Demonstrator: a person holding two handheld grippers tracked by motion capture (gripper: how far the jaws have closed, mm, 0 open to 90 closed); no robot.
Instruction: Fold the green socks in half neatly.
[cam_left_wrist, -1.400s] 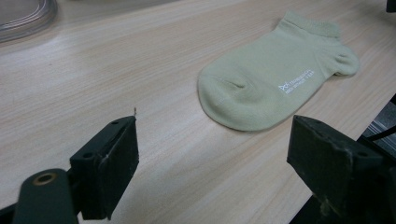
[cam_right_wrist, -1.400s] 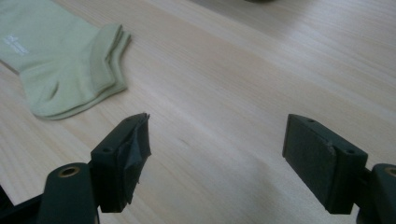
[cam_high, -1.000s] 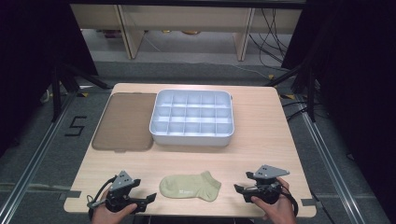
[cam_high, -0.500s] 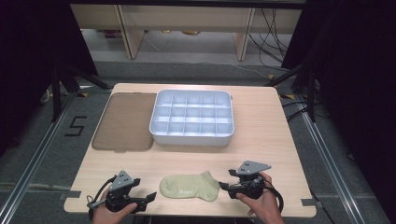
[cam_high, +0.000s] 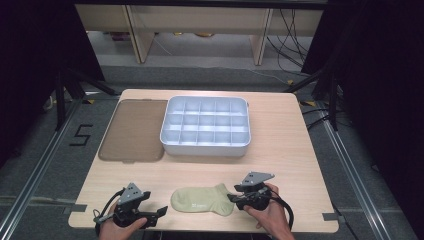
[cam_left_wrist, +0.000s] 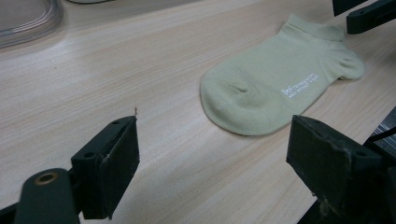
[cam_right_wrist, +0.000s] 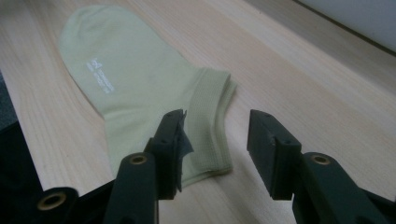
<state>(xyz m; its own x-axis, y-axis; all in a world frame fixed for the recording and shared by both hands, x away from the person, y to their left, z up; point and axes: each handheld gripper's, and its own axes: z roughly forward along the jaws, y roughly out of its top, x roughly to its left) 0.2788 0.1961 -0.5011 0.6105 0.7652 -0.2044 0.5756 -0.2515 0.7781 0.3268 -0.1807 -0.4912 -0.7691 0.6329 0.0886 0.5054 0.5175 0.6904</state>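
At the table's near edge, the right gripper (cam_high: 235, 198), jaws half apart and just closing, straddles the cuff of a pale green sock (cam_high: 202, 199) without pinching it. The left gripper (cam_high: 159, 212) waits wide open at the sock's 9 o'clock. The sock lies flat, long axis 9 to 3 o'clock, toe at 9. The step in hand looks like grasping; next, close on the cuff.

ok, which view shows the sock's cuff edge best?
The right gripper view: the sock has its ribbed cuff close up, between the right gripper jaws, not yet pinched. The left gripper view shows the toe and printed logo nearest. The high view shows the whole sock, small.
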